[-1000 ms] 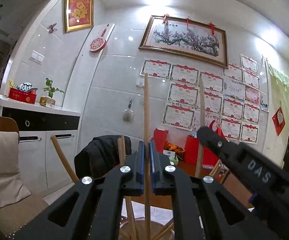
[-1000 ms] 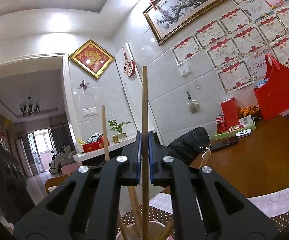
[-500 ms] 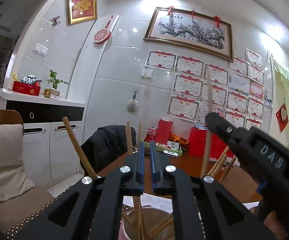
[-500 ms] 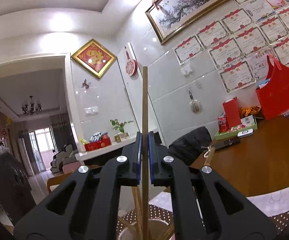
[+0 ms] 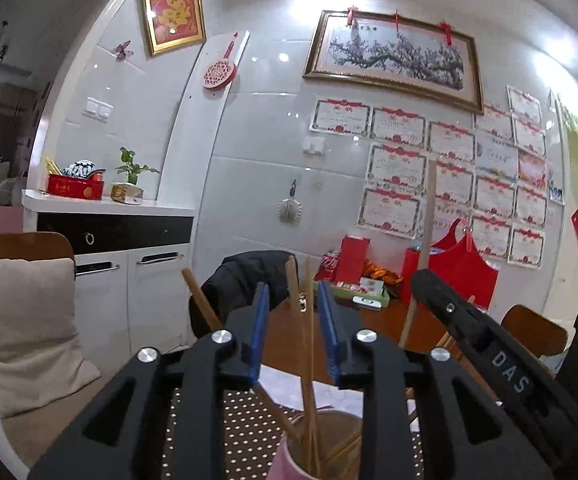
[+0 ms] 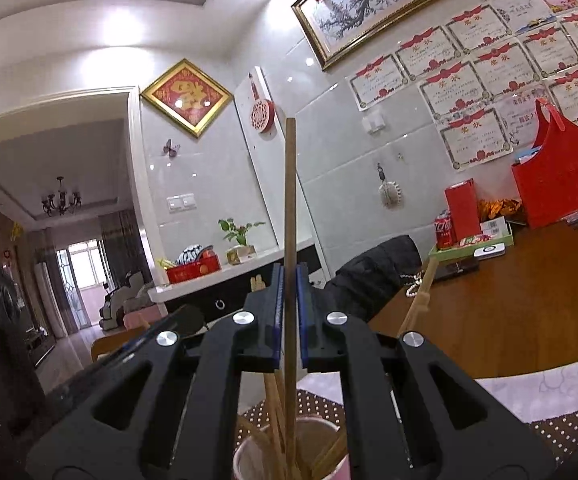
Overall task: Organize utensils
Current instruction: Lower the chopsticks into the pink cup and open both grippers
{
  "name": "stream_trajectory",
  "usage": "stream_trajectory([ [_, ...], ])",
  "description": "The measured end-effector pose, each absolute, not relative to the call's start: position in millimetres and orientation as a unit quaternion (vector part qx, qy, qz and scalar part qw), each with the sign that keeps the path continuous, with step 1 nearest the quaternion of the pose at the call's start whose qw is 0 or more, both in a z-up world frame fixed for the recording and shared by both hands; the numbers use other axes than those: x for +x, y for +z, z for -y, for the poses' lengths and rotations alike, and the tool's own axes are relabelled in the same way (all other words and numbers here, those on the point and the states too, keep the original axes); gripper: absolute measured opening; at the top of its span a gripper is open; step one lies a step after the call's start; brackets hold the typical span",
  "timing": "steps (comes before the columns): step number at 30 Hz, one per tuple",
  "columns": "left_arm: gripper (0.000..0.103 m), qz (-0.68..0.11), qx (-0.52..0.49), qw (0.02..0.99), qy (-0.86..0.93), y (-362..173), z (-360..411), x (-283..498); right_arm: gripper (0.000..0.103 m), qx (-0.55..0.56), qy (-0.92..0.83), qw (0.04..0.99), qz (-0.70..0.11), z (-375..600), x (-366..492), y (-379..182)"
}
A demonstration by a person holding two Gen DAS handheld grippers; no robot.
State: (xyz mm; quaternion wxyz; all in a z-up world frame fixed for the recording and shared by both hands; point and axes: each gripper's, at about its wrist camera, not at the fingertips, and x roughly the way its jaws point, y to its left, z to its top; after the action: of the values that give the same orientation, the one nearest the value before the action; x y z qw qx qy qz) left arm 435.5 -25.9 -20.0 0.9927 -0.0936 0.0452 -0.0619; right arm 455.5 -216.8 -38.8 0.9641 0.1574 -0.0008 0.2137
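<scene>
Your left gripper (image 5: pixel 292 330) has just been opening over the pink cup (image 5: pixel 289 460), so lower the chopstick (image 6: pixel 290 216) your right gripper (image 6: pixel 287 312) clamps into it.

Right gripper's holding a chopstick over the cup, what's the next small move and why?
Probably open the right gripper: its chopstick stands upright with its lower end already in the pink cup among the others. The left gripper has just been opening, pads clear of its chopsticks.

Chopsticks (image 5: pixel 308 360) stand in a cup (image 5: pixel 289 458) on a mat (image 5: pixel 245 420); the table (image 6: pixel 529 300) stretches behind.
</scene>
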Motion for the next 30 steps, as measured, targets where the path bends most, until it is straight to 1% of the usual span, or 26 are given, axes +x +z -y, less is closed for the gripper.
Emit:
stream_trajectory([
  [1,0.027,-0.045,-0.093,0.993,-0.061,-19,25,434,0.007,0.155,0.214,0.964,-0.004,217,454,-39],
  [3,0.033,-0.05,-0.083,0.994,-0.054,-17,26,431,0.007,0.149,0.214,0.965,-0.012,216,451,-39],
  [7,0.039,-0.055,-0.068,0.995,-0.053,-14,28,423,0.007,0.136,0.213,0.967,-0.03,215,447,-39],
  [9,0.046,-0.058,-0.063,0.995,-0.055,-11,28,418,0.007,0.129,0.213,0.968,-0.037,214,443,-38],
  [13,0.047,-0.068,-0.057,0.995,-0.052,-9,26,411,0.007,0.117,0.213,0.968,-0.054,211,438,-38],
  [14,0.048,-0.073,-0.055,0.995,-0.051,-9,26,411,0.007,0.117,0.212,0.968,-0.057,211,438,-38],
  [15,0.053,-0.078,-0.053,0.994,-0.051,-10,25,410,0.007,0.116,0.211,0.968,-0.065,210,438,-39],
  [16,0.055,-0.088,-0.049,0.994,-0.052,-11,24,410,0.007,0.114,0.211,0.968,-0.07,209,438,-40],
  [22,0.055,-0.123,-0.026,0.991,-0.043,-17,21,403,0.009,0.099,0.206,0.967,-0.113,201,437,-47],
  [23,0.055,-0.126,-0.026,0.991,-0.042,-18,20,401,0.014,0.096,0.204,0.967,-0.116,200,435,-48],
  [24,0.055,-0.128,-0.027,0.991,-0.042,-19,18,399,0.027,0.092,0.199,0.969,-0.117,199,432,-49],
  [25,0.055,-0.128,-0.03,0.99,-0.041,-19,15,396,0.035,0.091,0.194,0.969,-0.119,199,430,-50],
  [26,0.056,-0.128,-0.032,0.99,-0.039,-19,14,394,0.046,0.092,0.189,0.97,-0.119,200,427,-50],
  [27,0.058,-0.128,-0.034,0.99,-0.038,-18,12,391,0.046,0.092,0.186,0.971,-0.119,200,425,-51],
  [30,0.058,-0.129,-0.04,0.99,-0.035,-15,6,384,0.046,0.089,0.182,0.971,-0.123,201,419,-49],
])
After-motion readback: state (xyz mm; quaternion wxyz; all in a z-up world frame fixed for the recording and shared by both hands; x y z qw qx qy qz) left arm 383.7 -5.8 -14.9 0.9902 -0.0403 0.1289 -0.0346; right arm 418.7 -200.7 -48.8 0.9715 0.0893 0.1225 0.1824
